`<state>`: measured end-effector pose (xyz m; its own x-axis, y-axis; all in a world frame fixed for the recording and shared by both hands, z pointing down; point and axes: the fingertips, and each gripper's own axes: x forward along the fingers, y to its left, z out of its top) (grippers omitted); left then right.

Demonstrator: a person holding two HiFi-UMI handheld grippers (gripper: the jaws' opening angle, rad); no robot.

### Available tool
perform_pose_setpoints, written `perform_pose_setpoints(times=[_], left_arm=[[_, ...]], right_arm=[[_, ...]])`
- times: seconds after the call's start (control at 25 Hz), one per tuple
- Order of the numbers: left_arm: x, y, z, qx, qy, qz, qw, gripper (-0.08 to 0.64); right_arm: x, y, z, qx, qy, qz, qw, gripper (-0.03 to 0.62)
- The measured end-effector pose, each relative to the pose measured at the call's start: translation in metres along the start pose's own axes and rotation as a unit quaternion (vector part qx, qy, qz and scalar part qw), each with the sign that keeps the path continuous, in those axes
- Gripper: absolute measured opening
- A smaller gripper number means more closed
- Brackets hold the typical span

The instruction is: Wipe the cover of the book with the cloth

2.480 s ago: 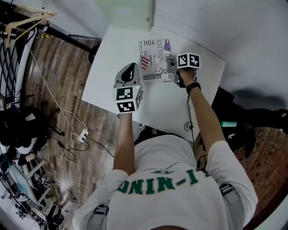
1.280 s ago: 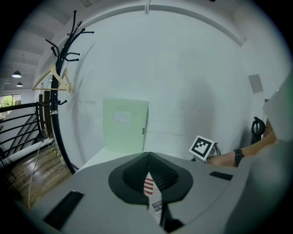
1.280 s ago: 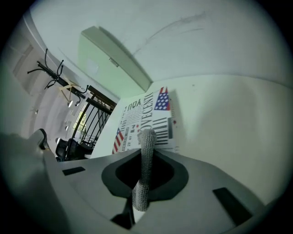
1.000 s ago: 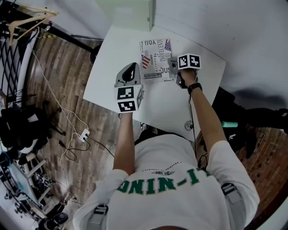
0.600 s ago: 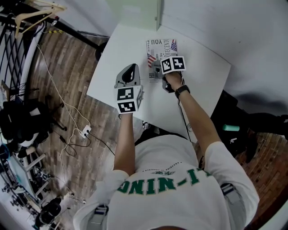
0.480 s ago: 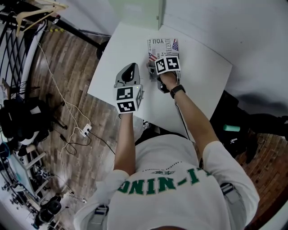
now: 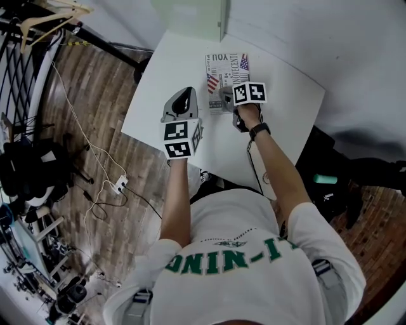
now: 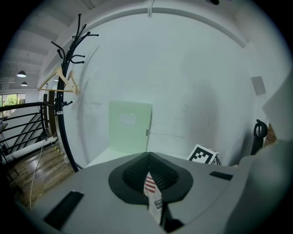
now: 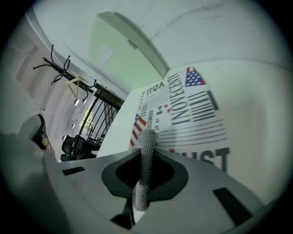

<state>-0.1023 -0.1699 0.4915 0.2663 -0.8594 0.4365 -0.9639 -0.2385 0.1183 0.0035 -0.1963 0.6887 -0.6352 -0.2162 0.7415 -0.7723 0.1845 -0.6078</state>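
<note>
The book (image 7: pixel 223 71) lies flat at the far side of the white table (image 7: pixel 170 63); its cover has black print and small flags. My right gripper (image 7: pixel 228 96) is over the book's near edge, shut on a grey knitted cloth (image 7: pixel 226 95). In the right gripper view the cloth (image 9: pixel 146 155) stands pinched between the jaws, its top end against the book's cover (image 9: pixel 192 107). My left gripper (image 7: pixel 184 96) hovers left of the book, shut and holding nothing. In the left gripper view (image 8: pixel 149 155) a sliver of the book (image 8: pixel 151 185) shows behind the jaws.
A pale green panel (image 7: pixel 189 11) stands at the table's back edge. A coat rack with a hanger (image 8: pixel 64 75) is at the left. Cables and a power strip (image 7: pixel 117 187) lie on the wooden floor left of the table.
My right gripper slid the cloth leftward across the book's near part, then back to the right. The left gripper has stayed where it was.
</note>
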Motion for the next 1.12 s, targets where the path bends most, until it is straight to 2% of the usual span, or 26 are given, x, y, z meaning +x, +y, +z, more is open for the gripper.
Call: perform_pose_setpoints(times=[0.28,0.52,0.64,0.92,1.12], left_arm=[[0.004,-0.017,-0.001,0.003,-0.002,-0.016,0.9999,0.012],[-0.004,-0.015,0.003,0.004,-0.007,-0.009,0.9999,0.012],[-0.008,-0.009,0.002,0.003,-0.007,-0.002,1.0000,0.012],[-0.018,0.004,-0.007,-0.020,-0.002,0.012,0.9997,0.012],[-0.028,0.012,-0.005,-0.013,-0.001,0.020,0.9997,0.012]], right_arm=[[-0.056,-0.069,0.007,0.034,-0.036,-0.062,0.997,0.032],[-0.064,-0.077,0.007,0.036,-0.041,-0.075,0.996,0.032],[-0.049,-0.054,0.003,0.010,-0.032,-0.068,0.997,0.032],[0.012,0.044,-0.023,-0.054,0.015,0.013,0.998,0.032],[0.030,0.056,-0.037,-0.063,0.037,0.016,0.997,0.032]])
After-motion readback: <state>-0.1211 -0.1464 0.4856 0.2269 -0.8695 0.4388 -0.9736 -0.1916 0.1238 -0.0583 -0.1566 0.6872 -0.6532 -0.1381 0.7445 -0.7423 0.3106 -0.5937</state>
